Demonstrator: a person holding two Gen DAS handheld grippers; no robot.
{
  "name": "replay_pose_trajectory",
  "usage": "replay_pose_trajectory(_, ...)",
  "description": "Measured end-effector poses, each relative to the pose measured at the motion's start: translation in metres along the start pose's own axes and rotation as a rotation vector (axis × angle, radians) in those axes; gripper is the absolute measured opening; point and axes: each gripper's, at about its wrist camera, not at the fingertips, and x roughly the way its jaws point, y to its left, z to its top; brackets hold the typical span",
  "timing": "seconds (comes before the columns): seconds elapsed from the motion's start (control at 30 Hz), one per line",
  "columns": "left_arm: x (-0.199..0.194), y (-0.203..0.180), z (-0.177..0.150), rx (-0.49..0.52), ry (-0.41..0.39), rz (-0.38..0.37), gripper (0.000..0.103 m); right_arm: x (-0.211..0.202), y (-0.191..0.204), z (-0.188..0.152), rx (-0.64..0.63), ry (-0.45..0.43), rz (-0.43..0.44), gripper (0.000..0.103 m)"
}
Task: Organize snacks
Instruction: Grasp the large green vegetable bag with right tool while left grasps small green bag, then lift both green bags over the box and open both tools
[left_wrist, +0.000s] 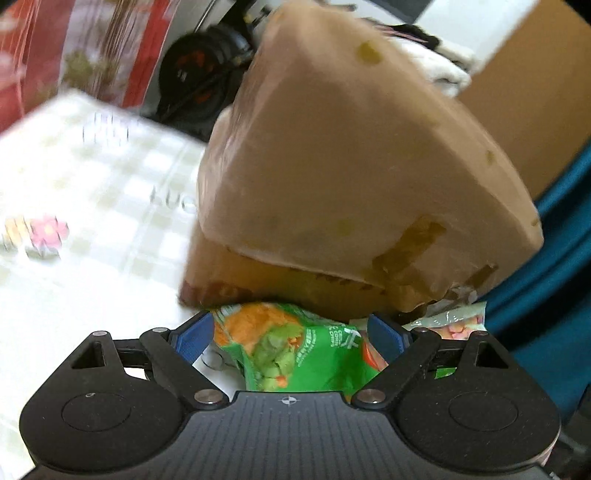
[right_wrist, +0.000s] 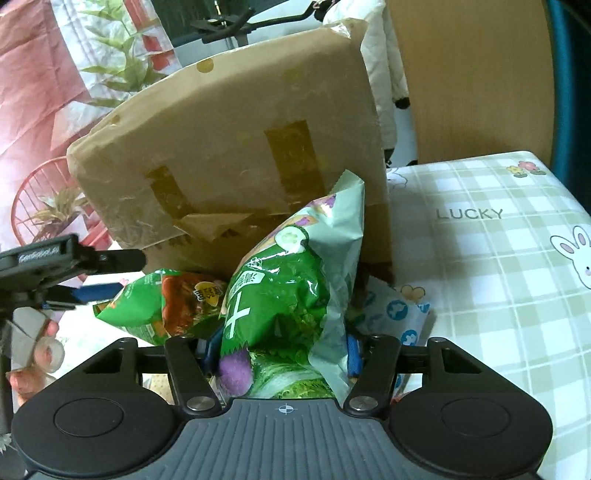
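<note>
The right gripper (right_wrist: 282, 350) has its jaws clamped on a green snack bag (right_wrist: 280, 295), which stands just in front of the cardboard box (right_wrist: 236, 147). A second green bag (right_wrist: 147, 306) lies left of it, also before the box. The left gripper (left_wrist: 291, 332) has its jaws wide apart around that bag (left_wrist: 288, 343) at the foot of the box (left_wrist: 351, 166), with the pads not pressing it. The box stands on the checked tabletop (right_wrist: 498, 258).
</note>
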Motion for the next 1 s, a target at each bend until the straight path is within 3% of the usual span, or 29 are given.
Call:
replay_pose_trajectory(0.1, 0.01, 0.005, -0.005, -0.054, 0.029, 0.018, 0.092, 0.002, -0.004, -0.002, -0.002, -0.001, 0.002, 0.056)
replay_pose_trajectory(0.23, 0.018, 0.017, -0.012, -0.197, 0.052, -0.042, 0.095, 0.003, -0.005, -0.003, 0.002, -0.001, 0.007, 0.056)
replay_pose_trajectory(0.57, 0.032, 0.026, -0.013, -0.368, 0.033, -0.108, 0.098, 0.005, -0.008, -0.004, 0.012, -0.01, 0.015, 0.056)
replay_pose_trajectory(0.67, 0.027, 0.024, -0.015, -0.338, 0.003, -0.111, 0.089, 0.005, -0.008, -0.005, 0.011, -0.011, 0.016, 0.056)
replay_pose_trajectory(0.73, 0.019, 0.018, -0.016, -0.281, -0.017, -0.094, 0.077, 0.003, -0.008, -0.005, 0.009, -0.011, 0.017, 0.056)
replay_pose_trajectory(1.0, -0.032, -0.002, -0.023, -0.061, -0.136, -0.06, 0.07, -0.016, -0.005, -0.001, 0.011, -0.056, 0.039, 0.056)
